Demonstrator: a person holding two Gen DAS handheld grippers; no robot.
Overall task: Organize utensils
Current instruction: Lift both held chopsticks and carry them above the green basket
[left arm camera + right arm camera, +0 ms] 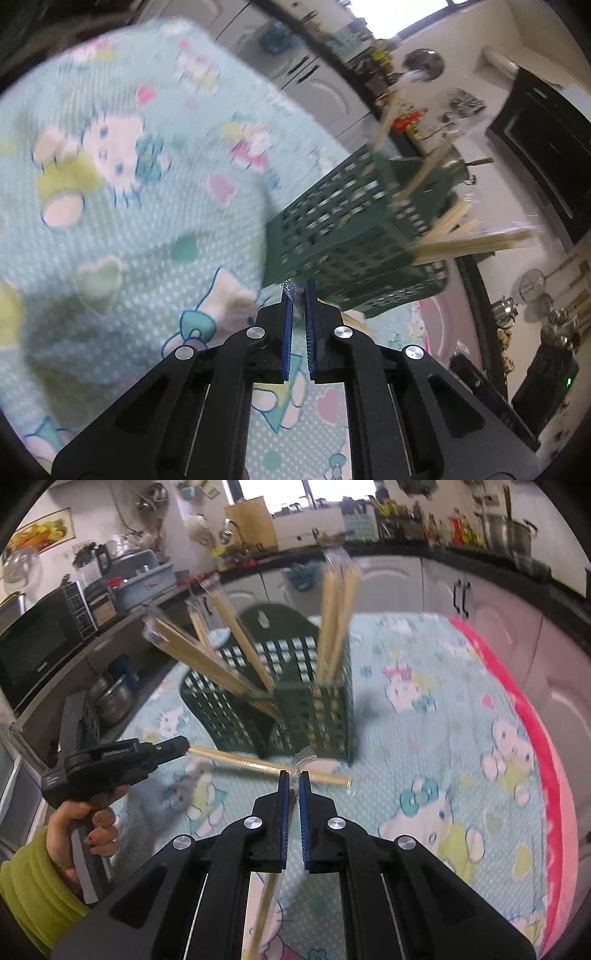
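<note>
Clamping crinkly clear-wrapped chopsticks [273, 897]: right gripper [294, 775]; left gripper [299, 286] pinches wrapped pair (blurred) beside green lattice basket [310, 712].

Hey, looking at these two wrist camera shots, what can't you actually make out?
- Left wrist view: whether the left gripper pinches the clear wrapper; blur hides it.
- Left wrist view: the green holder is smeared, chopsticks uncountable.
- Right wrist view: the wrapped chopsticks in the right gripper run off the bottom edge.
- Right wrist view: the holder's insides, screened by its lattice.
</note>
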